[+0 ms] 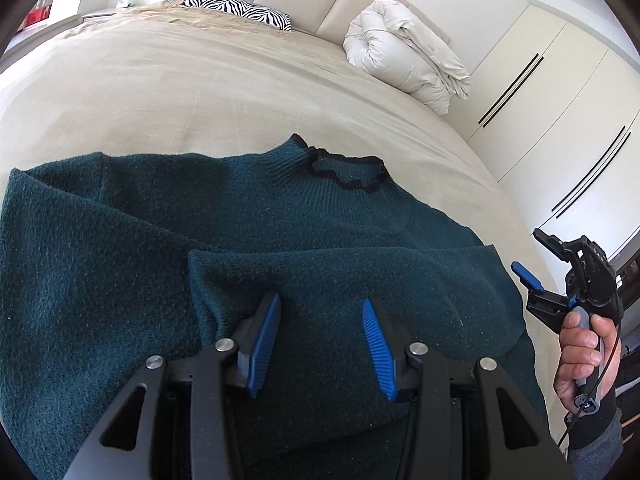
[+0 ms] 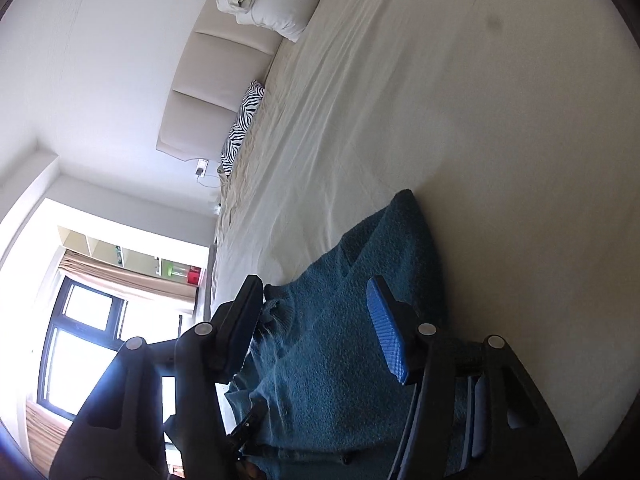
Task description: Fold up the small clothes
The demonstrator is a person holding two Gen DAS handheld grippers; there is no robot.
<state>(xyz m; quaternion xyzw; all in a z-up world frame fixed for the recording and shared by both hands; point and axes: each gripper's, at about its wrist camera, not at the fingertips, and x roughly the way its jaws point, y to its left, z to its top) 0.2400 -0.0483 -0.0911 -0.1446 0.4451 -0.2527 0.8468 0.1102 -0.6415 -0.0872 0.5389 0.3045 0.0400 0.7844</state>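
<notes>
A dark teal knit sweater [image 1: 248,232] with a black-trimmed collar lies on the beige bed [image 1: 180,92], one sleeve folded across its front. My left gripper [image 1: 320,304] is open and empty just above the folded sleeve. My right gripper [image 1: 526,258] is open and empty, held in a hand off the sweater's right edge. In the right wrist view the right gripper [image 2: 316,292] is tilted sideways, open over the sweater [image 2: 340,340].
A rolled white duvet [image 1: 400,56] and a zebra-print pillow [image 1: 240,10] lie at the head of the bed against the padded headboard. White wardrobe doors [image 1: 560,100] stand to the right. A window [image 2: 80,340] is beyond the bed's far side.
</notes>
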